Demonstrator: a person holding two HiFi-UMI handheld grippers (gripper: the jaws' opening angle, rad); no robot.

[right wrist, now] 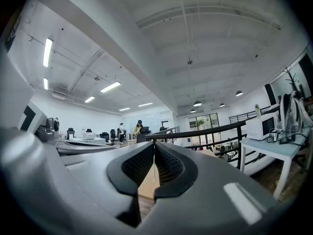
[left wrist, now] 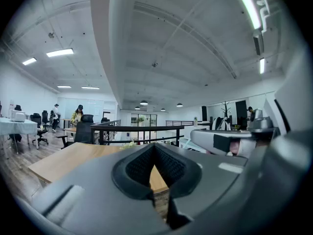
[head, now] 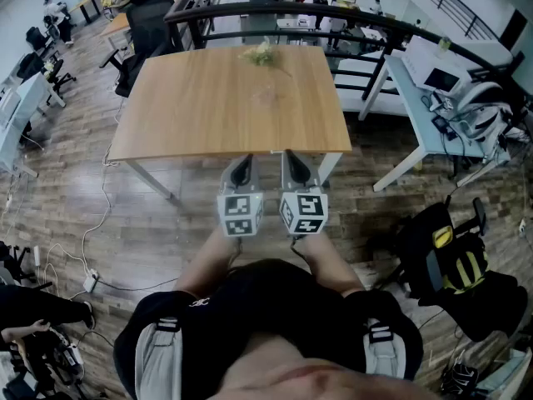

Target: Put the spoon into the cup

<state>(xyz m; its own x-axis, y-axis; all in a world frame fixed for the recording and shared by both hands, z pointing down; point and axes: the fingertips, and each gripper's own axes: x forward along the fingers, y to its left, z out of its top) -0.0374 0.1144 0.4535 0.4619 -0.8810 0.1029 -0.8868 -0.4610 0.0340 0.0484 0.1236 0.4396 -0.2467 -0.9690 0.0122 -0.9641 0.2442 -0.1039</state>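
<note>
A wooden table (head: pixel 208 111) stands in front of me. Near its middle there is a faint clear shape that may be a glass cup (head: pixel 266 98). I cannot make out a spoon in any view. My left gripper (head: pixel 242 165) and right gripper (head: pixel 294 160) are held side by side just before the table's near edge, pointing level at it. Both are well short of the cup. In the left gripper view the left gripper (left wrist: pixel 154 148) has its jaws closed tip to tip with nothing between them. The right gripper (right wrist: pixel 154 147) looks the same in its own view, shut and empty.
A small yellow-green sprig (head: pixel 261 53) lies at the table's far edge. A black railing (head: pixel 291 11) runs behind the table. A white desk (head: pixel 425 115) with devices stands to the right, office chairs (head: pixel 146 27) at the far left, and a black bag (head: pixel 454 265) on the floor at right.
</note>
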